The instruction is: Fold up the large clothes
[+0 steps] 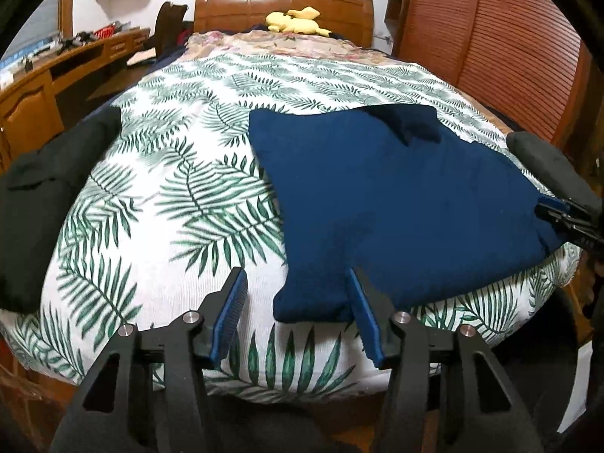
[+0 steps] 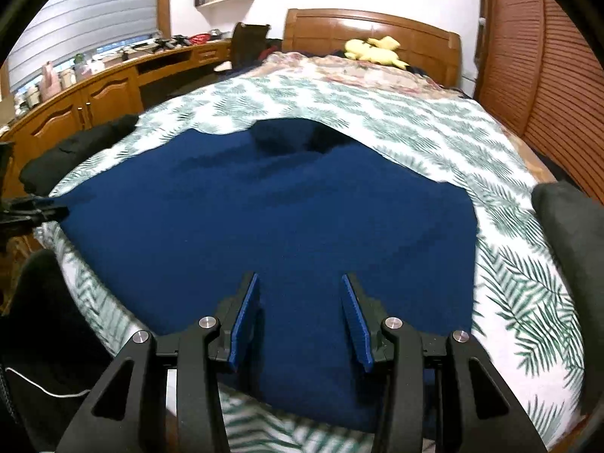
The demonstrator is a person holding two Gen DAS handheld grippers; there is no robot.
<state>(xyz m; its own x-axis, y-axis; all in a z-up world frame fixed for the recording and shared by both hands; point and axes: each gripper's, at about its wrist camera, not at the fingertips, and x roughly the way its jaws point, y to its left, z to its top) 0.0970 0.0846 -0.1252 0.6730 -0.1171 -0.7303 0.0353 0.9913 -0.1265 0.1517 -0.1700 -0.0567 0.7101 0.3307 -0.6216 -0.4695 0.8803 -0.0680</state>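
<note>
Left tool (image 1: 294, 283), right tool (image 2: 300, 283): black linkages, blue ribbed pads, silver screws

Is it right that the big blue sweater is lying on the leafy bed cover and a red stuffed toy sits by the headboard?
Nearly. The blue sweater does lie on the leafy bed cover, but the stuffed toy by the headboard is yellow, not red. Both wrist views show it.

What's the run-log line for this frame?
left gripper: open, at near corner | right gripper: open, over cloth | navy garment: spread on leaf-print bed | nothing gripped
</note>
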